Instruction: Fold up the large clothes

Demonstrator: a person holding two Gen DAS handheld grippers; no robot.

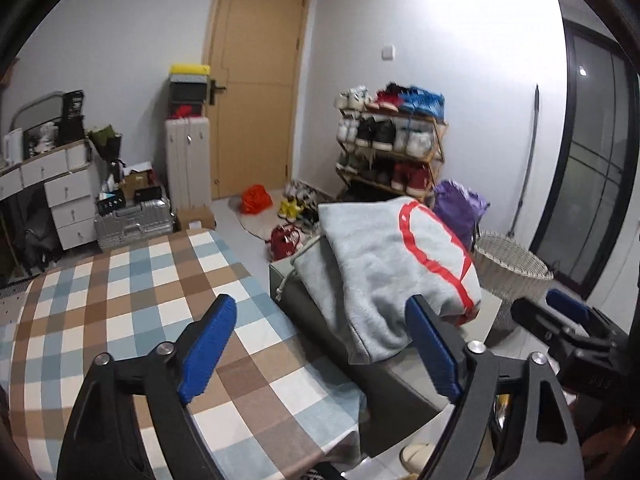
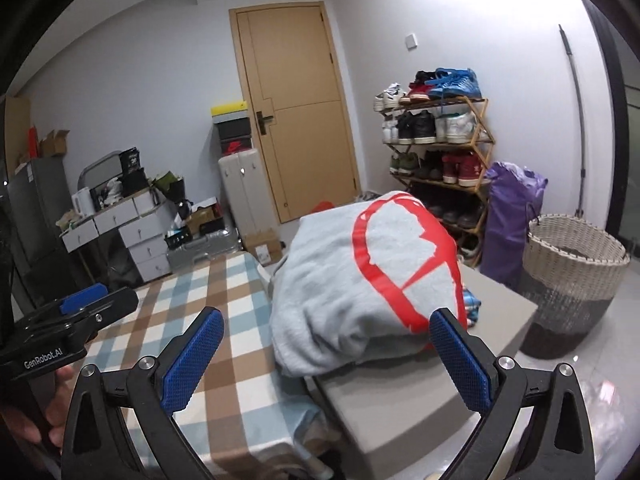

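While the checked table point(image 1: 120, 280) took up the left of both views, a grey bench point(image 2: 400, 412) stood just beside it; on that bench lay the folded grey sweatshirt point(image 2: 340, 280), its red print point(image 2: 400, 280) uppermost, bulging rather than flat; a wicker basket point(image 2: 572, 264) stood on the floor beyond. The sweatshirt looked soft, thick and fairly heavy for cloth; it would sag and unfold if lifted by one edge; the surer hold seemed to be low at the two near corners, pinching all layers together; the fleece should not slip. The left gripper point(image 1: 320, 344) stood wide apart and empty, short of the cloth; the right gripper point(image 2: 326, 356) stood likewise spread, holding nothing, the sweatshirt lying beyond its fingers.
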